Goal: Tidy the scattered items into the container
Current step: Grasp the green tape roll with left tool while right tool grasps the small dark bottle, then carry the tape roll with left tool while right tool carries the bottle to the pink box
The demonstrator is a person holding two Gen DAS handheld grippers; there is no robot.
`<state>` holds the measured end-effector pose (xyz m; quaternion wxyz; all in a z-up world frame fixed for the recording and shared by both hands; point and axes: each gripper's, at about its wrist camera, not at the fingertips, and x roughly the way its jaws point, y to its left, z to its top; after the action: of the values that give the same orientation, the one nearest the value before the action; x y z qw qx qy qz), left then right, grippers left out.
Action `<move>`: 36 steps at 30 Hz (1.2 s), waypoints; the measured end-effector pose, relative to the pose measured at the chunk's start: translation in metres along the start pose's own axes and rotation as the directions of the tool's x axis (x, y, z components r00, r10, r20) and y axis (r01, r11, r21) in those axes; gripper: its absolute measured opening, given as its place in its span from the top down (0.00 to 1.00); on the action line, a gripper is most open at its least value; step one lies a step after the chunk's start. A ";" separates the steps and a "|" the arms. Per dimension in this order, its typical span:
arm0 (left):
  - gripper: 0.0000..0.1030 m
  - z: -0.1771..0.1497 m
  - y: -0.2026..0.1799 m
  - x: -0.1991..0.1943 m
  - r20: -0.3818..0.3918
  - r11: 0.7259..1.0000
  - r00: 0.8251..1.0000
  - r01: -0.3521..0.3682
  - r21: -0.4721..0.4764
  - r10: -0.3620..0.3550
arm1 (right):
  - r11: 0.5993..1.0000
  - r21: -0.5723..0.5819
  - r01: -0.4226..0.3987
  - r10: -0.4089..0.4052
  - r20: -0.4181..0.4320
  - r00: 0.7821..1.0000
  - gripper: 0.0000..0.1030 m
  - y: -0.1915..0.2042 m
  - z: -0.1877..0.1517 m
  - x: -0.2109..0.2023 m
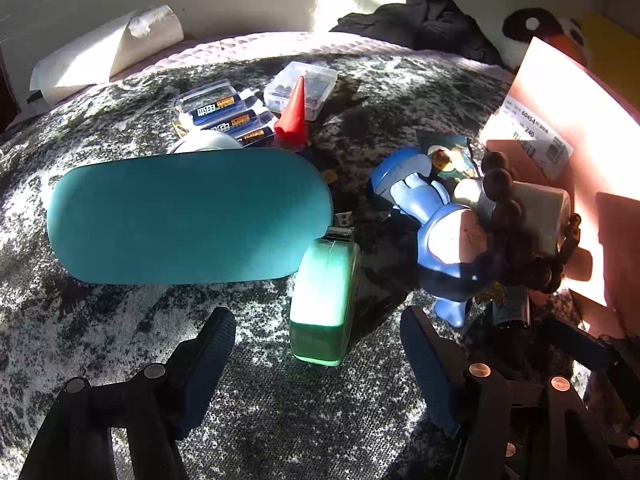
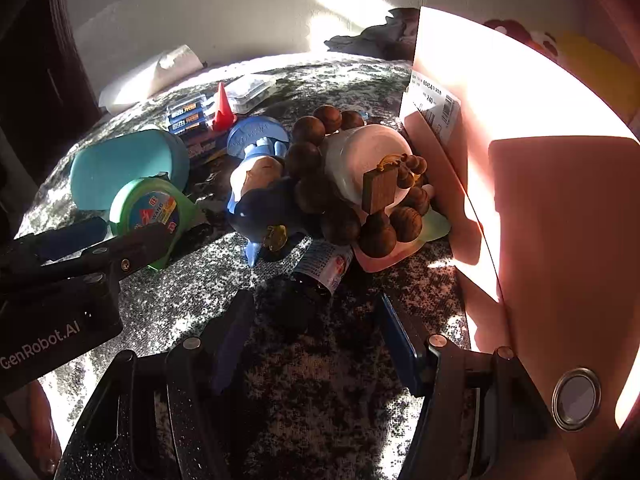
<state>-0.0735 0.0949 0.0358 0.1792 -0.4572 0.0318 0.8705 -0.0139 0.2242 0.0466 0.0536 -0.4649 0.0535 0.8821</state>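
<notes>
The green tape measure (image 1: 325,300) stands on edge on the bed (image 1: 120,340) dead ahead of the wide-open, empty left gripper (image 1: 318,354), its long axis along the fingers, while the right gripper (image 2: 316,344), likewise open and empty, faces a small bottle (image 2: 326,268) beside the pink container (image 2: 560,240)

Left wrist view: low, close over the bed, facing the green tape measure (image 1: 326,296); right wrist view: equally low, further right beside the pink container (image 2: 540,208); shared: tape measure (image 2: 146,210), blue figurine (image 1: 440,236).
</notes>
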 end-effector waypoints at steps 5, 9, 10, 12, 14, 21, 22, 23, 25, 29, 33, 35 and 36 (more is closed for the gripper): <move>0.63 0.005 -0.003 0.016 -0.016 0.999 1.000 -0.009 0.035 0.009 | 0.999 0.048 0.025 -0.026 0.015 1.000 0.36 0.002 0.008 0.012; 0.79 -0.002 -0.013 0.018 0.006 0.995 1.000 -0.031 0.098 0.031 | 0.999 0.048 0.024 -0.025 0.015 1.000 0.67 0.001 0.009 0.014; 0.79 -0.004 -0.015 0.016 0.016 0.993 0.999 -0.045 0.110 0.043 | 0.999 0.045 0.024 -0.025 0.015 1.000 0.71 0.000 0.010 0.014; 0.79 -0.007 -0.015 0.011 0.019 0.993 0.999 -0.049 0.103 0.047 | 0.999 0.054 0.002 -0.003 0.009 1.000 0.73 -0.003 0.010 0.013; 0.79 -0.011 -0.010 0.005 0.016 0.995 0.999 -0.051 0.082 0.050 | 0.998 0.058 -0.013 0.013 0.005 1.000 0.74 -0.004 0.009 0.010; 0.79 -0.028 0.012 -0.029 0.026 0.998 0.998 -0.062 -0.009 0.062 | 0.993 0.025 -0.119 0.118 0.002 0.993 0.74 0.017 -0.013 -0.018; 0.79 -0.031 0.014 -0.034 0.030 0.998 0.997 -0.065 -0.020 0.065 | 0.991 0.016 -0.132 0.132 0.005 0.991 0.74 0.021 -0.018 -0.023; 0.79 -0.035 0.016 -0.040 0.034 0.997 0.997 -0.067 -0.029 0.068 | 0.989 0.006 -0.145 0.145 0.006 0.989 0.74 0.025 -0.023 -0.029; 0.79 -0.042 0.019 -0.053 0.043 0.997 0.996 -0.071 -0.041 0.073 | 0.985 -0.013 -0.171 0.171 0.011 0.985 0.74 0.034 -0.033 -0.040; 0.79 -0.058 0.021 -0.079 0.059 0.995 0.995 -0.081 -0.055 0.085 | 0.976 -0.073 -0.207 0.210 0.035 0.977 0.74 0.052 -0.057 -0.065; 0.79 -0.071 0.024 -0.104 0.081 0.994 0.993 -0.085 -0.069 0.090 | 0.964 -0.135 -0.228 0.238 0.065 0.969 0.74 0.067 -0.079 -0.092; 0.79 -0.076 0.025 -0.117 0.095 0.993 0.991 -0.085 -0.079 0.092 | 0.958 -0.164 -0.237 0.253 0.088 0.963 0.74 0.071 -0.087 -0.107; 0.79 -0.078 0.026 -0.124 0.102 0.993 0.990 -0.085 -0.085 0.094 | 0.955 -0.177 -0.240 0.260 0.101 0.960 0.74 0.073 -0.090 -0.115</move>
<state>0.0432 0.0184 0.0875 0.1230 -0.4155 0.0078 0.9012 0.1135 0.1338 0.0945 -0.0934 -0.4017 0.0364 0.9102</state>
